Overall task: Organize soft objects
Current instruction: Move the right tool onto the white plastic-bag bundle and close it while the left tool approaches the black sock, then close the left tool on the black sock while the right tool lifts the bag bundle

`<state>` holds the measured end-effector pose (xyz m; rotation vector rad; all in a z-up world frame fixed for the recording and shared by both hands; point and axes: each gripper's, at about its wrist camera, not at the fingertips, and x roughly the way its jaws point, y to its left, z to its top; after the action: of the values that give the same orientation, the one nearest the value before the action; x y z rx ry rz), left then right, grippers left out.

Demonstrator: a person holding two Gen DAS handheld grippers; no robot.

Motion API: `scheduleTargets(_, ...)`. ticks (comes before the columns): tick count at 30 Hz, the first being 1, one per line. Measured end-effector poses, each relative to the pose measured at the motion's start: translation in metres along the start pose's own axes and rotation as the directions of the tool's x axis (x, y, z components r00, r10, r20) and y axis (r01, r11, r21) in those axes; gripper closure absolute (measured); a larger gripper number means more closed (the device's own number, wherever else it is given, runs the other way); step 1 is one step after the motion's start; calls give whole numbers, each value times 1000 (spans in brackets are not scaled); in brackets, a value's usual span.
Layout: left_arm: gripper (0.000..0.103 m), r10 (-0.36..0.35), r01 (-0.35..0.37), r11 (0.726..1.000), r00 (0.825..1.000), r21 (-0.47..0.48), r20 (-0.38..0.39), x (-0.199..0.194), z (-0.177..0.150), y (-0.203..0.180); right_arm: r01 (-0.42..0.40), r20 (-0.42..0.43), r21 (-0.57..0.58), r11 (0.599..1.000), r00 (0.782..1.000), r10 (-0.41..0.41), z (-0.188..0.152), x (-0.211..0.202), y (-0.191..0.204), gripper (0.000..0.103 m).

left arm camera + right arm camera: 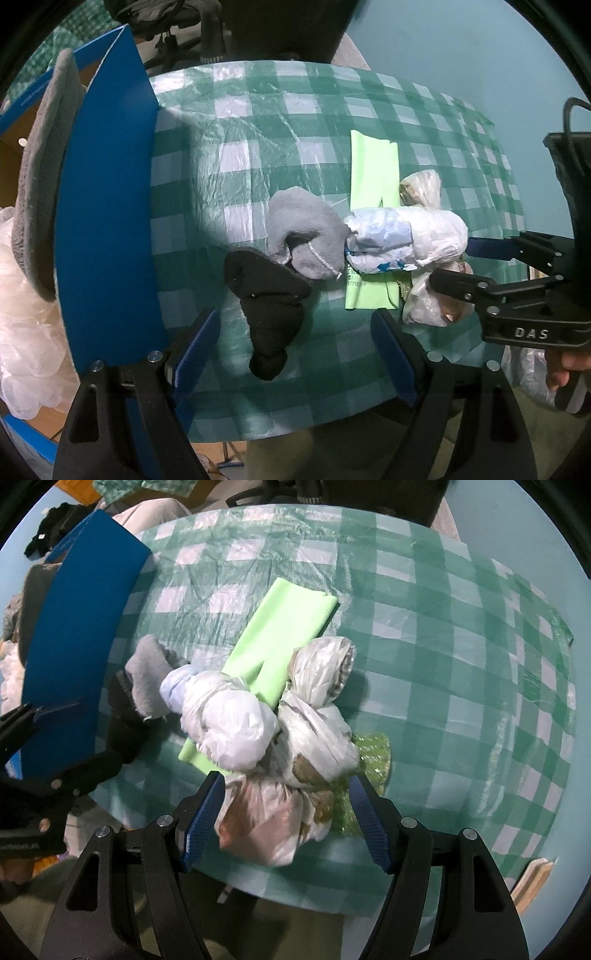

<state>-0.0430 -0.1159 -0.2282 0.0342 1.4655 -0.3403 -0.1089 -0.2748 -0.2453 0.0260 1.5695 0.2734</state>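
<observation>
Soft bundles: black sock (267,306) lay left of white bag bundle (406,236), grey sock (306,236) between. Left gripper (295,354) gaped empty; right gripper (286,823) gaped, straddling bagged bundle (273,823).

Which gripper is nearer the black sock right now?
Left. The left gripper hangs open right over the black sock, which lies between its fingers. The right gripper is over the plastic bag bundle, further off.

Left claw (295,347) open above black sock (267,291) on checkered desk (258,147); grey sock (306,236), knotted white bag (402,240) and green cloth (373,166) beside it; blue box flap (110,221) left.
</observation>
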Motion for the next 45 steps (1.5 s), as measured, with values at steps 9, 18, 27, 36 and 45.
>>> scheduleTargets(9, 18, 34, -34, 999, 999, 27, -15, 14, -2, 3, 79, -11, -15, 997, 997, -79, 10, 25, 2, 42)
scheduleTargets(18, 18, -6, 6, 999, 1000, -39, 8, 12, -4, 24, 59, 27, 29, 998, 998, -60, 0, 10, -22, 67)
scheduleTargets(27, 18, 50, -50, 999, 999, 8, -16, 30, 7, 10, 40, 87, 68, 997, 995, -46, -16, -18, -44, 67)
scheduleTargets(36, 27, 47, -46, 998, 998, 38, -31, 45, 5, 2, 40, 106, 83, 996, 993, -49, -13, -40, -57, 67)
scheduleTargets(45, 61, 7, -6, 999, 1000, 38, -26, 53, -10, 8, 41, 123, 64, 997, 991, -48, -12, -51, -49, 67)
